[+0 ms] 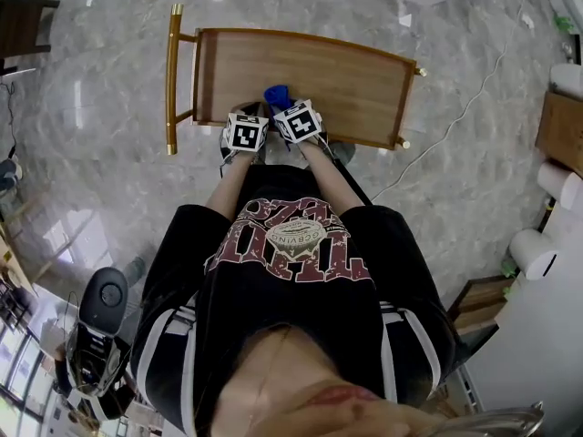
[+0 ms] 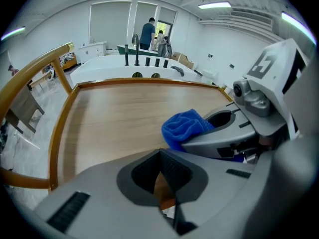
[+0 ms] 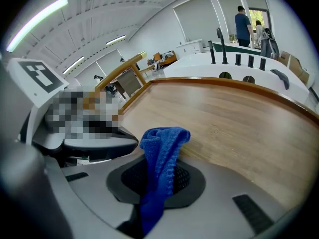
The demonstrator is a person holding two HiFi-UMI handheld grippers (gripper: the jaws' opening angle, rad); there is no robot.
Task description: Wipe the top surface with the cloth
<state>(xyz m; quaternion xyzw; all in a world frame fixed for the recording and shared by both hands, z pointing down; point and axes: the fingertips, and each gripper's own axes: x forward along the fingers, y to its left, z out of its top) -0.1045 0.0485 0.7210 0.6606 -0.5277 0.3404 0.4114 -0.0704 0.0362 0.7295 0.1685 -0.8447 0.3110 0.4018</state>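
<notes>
Two hand-held grippers sit side by side at the near edge of the wooden tabletop (image 1: 319, 76). The right gripper (image 3: 157, 178) has its fingers clamped on a bunched blue cloth (image 3: 162, 143), while the left gripper (image 2: 162, 176) has its fingers closed on nothing. The wipe appears to be at its starting point, and the next move calls for pressing the cloth down flat on the wood and sweeping it toward the far edge while the empty gripper keeps out of the way.
</notes>
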